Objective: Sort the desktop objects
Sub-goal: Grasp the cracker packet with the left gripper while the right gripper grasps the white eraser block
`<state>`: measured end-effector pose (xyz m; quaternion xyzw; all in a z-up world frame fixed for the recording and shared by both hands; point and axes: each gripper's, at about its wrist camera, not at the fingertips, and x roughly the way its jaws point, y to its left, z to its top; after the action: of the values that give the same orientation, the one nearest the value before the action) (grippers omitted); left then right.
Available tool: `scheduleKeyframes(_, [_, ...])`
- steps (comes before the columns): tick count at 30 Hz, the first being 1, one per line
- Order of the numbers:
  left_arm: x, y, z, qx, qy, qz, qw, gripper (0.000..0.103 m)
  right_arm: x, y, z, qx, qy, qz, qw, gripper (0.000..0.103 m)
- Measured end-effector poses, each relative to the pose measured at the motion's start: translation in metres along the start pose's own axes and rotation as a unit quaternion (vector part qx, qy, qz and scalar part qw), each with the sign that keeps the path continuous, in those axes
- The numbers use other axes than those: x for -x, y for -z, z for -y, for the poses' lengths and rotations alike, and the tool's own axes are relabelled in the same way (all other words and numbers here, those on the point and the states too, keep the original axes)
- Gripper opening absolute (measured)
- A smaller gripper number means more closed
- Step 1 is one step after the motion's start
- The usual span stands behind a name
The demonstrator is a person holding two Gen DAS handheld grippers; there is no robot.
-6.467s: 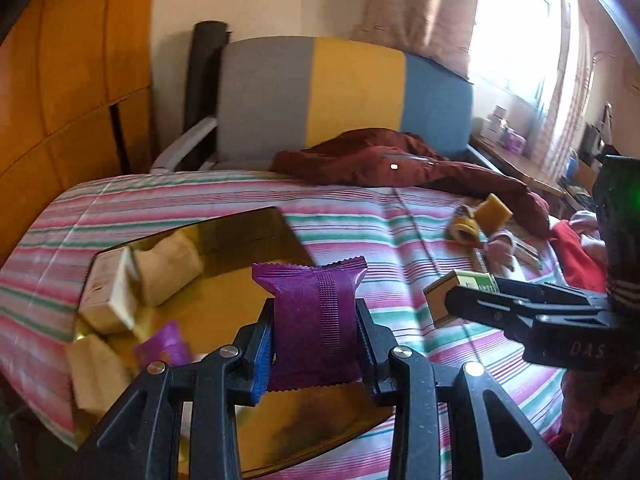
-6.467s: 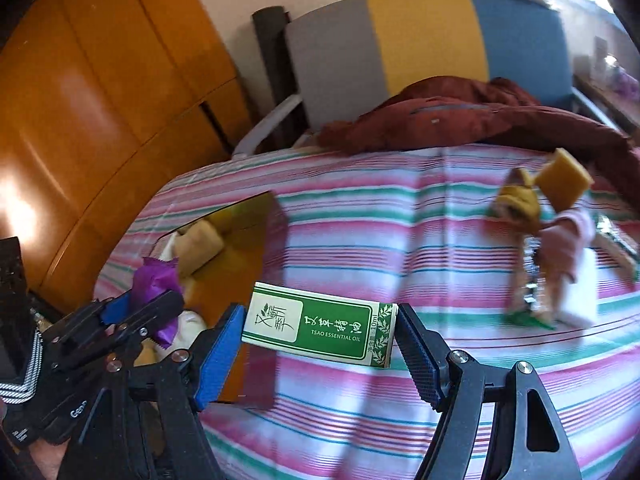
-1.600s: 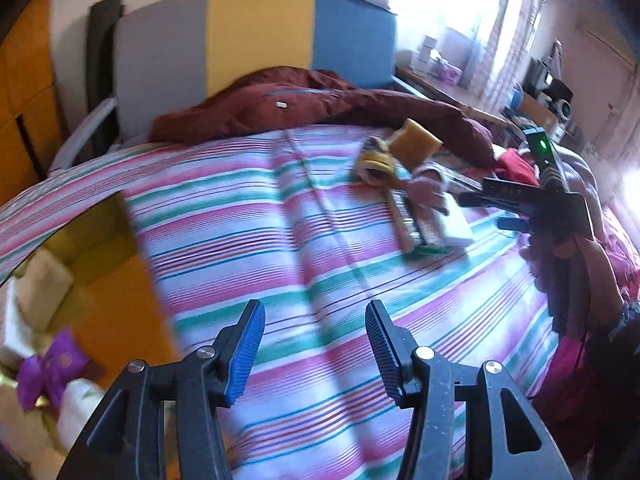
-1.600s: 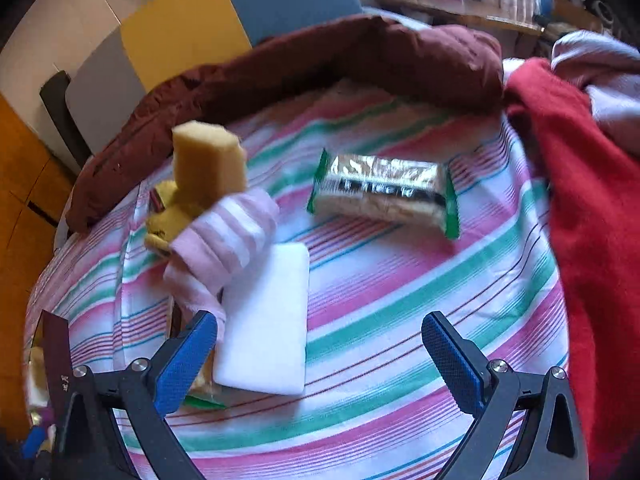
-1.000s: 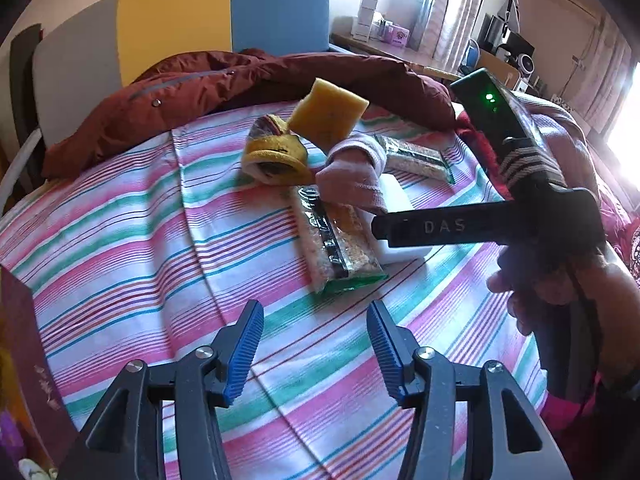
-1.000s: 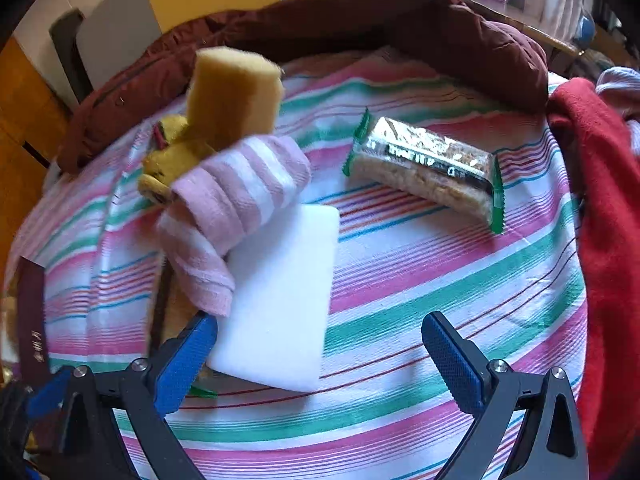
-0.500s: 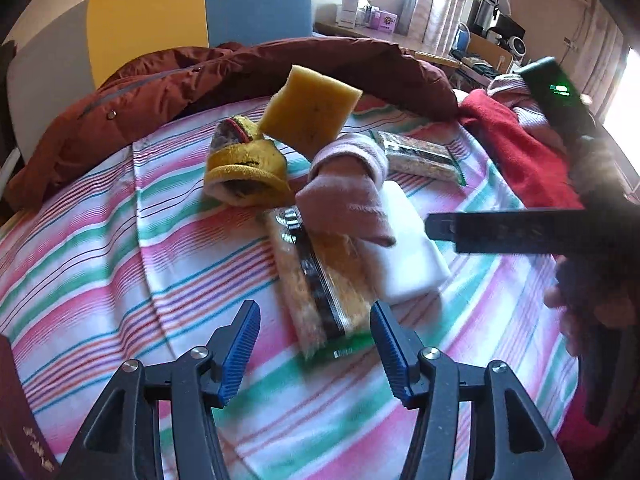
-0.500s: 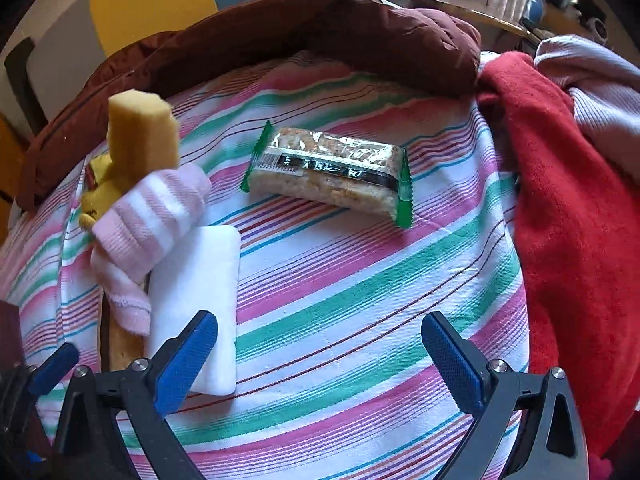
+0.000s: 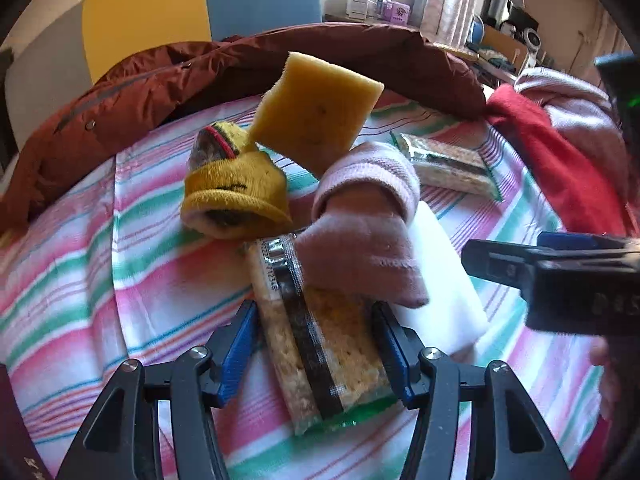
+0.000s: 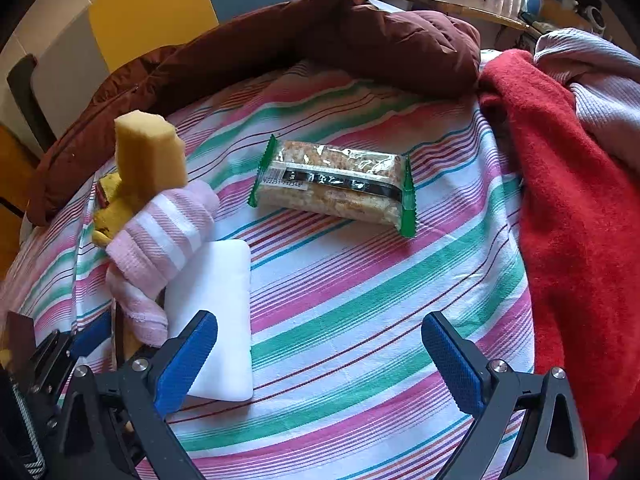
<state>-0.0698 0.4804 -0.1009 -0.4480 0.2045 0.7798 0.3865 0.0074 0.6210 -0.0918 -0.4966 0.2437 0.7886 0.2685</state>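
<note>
blue-padded jaws of the left gripper [image 9: 316,344] stand apart, straddling the near cereal bar [image 9: 320,344] for a sideways clamp; right gripper [image 10: 320,356] jaws spread wide, empty, over the striped surface [image 10: 360,320].

Maroon jacket [image 10: 328,44] and red blanket [image 10: 572,208] on striped bedsheet [image 10: 360,300]

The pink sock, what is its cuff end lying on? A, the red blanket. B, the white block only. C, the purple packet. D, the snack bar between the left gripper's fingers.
D: the pink sock drapes over the snack bar that lies between the left gripper fingers.
</note>
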Motion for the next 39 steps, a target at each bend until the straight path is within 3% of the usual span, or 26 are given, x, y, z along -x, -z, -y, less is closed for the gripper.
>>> scheduleKeyframes(2, [-0.001, 0.001, 0.001, -0.007, -0.009, 0.004, 0.9999, 0.058, 0.001, 0.001, -0.001, 0.004, -0.008, 0.0, 1.0, 0.102])
scheduleKeyframes(6, [0.007, 0.009, -0.012, 0.009, -0.016, 0.015, 0.9997, 0.049, 0.003, 0.003, -0.007, 0.021, -0.026, -0.001, 0.999, 0.102])
scheduleKeyframes(16, [0.034, 0.05, -0.036, 0.026, -0.021, 0.028, 0.9991, 0.049, 0.004, 0.027, -0.034, 0.073, -0.066, -0.011, 0.995, 0.102])
scheduleKeyframes(22, [0.038, 0.061, -0.032, 0.023, -0.023, 0.031, 0.999, 0.049, -0.005, 0.035, -0.045, 0.091, -0.054, -0.017, 0.994, 0.102])
scheduleKeyframes(30, [0.04, 0.062, -0.034, 0.024, -0.02, 0.029, 0.9991, 0.049, -0.008, 0.044, -0.057, 0.128, -0.007, 0.005, 0.992, 0.102])
scheduleKeyframes(33, [0.042, 0.064, -0.034, 0.026, -0.021, 0.03, 0.999, 0.049, -0.004, 0.047, -0.056, 0.138, -0.009, 0.004, 0.99, 0.093])
scheduleKeyframes(37, [0.045, 0.066, -0.034, 0.024, -0.026, 0.031, 0.9989, 0.049, 0.007, 0.051, -0.058, 0.155, -0.024, 0.007, 0.988, 0.062])
scheduleKeyframes(39, [0.047, 0.071, -0.032, 0.022, -0.033, 0.032, 0.9987, 0.049, 0.011, 0.054, -0.059, 0.163, -0.024, 0.008, 0.986, 0.059])
